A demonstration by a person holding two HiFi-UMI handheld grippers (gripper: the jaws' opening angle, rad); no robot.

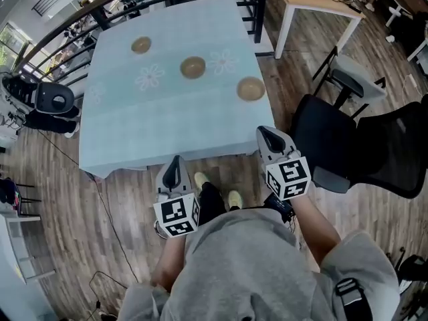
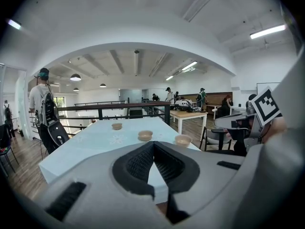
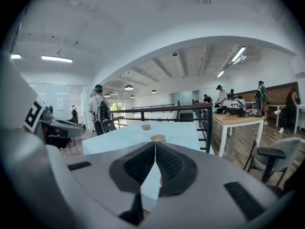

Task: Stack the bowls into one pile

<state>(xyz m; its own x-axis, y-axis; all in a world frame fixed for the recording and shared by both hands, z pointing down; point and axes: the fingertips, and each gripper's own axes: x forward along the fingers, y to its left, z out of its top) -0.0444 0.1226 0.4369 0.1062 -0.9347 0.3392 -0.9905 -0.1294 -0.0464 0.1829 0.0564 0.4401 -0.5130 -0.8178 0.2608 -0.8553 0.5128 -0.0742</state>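
Three tan bowls stand apart on the light blue tablecloth [image 1: 167,119]: a far bowl [image 1: 141,45], a middle bowl [image 1: 192,67] and a near right bowl [image 1: 251,88]. In the left gripper view they show as the far bowl [image 2: 116,126], the middle bowl [image 2: 145,135] and the right bowl [image 2: 183,140]. My left gripper [image 1: 175,168] hangs shut and empty just off the table's near edge. Shut and empty too, my right gripper [image 1: 269,138] sits near the table's front right corner, short of the right bowl. The right gripper view shows two bowls [image 3: 158,138] [image 3: 146,127].
A black railing [image 1: 100,9] borders the table's far and right sides. A black office chair [image 1: 348,139] stands right of me, and a wooden table [image 1: 314,2] is at the far right. A person with a backpack [image 2: 45,113] stands left of the table. My feet [image 1: 214,189] are on the wooden floor.
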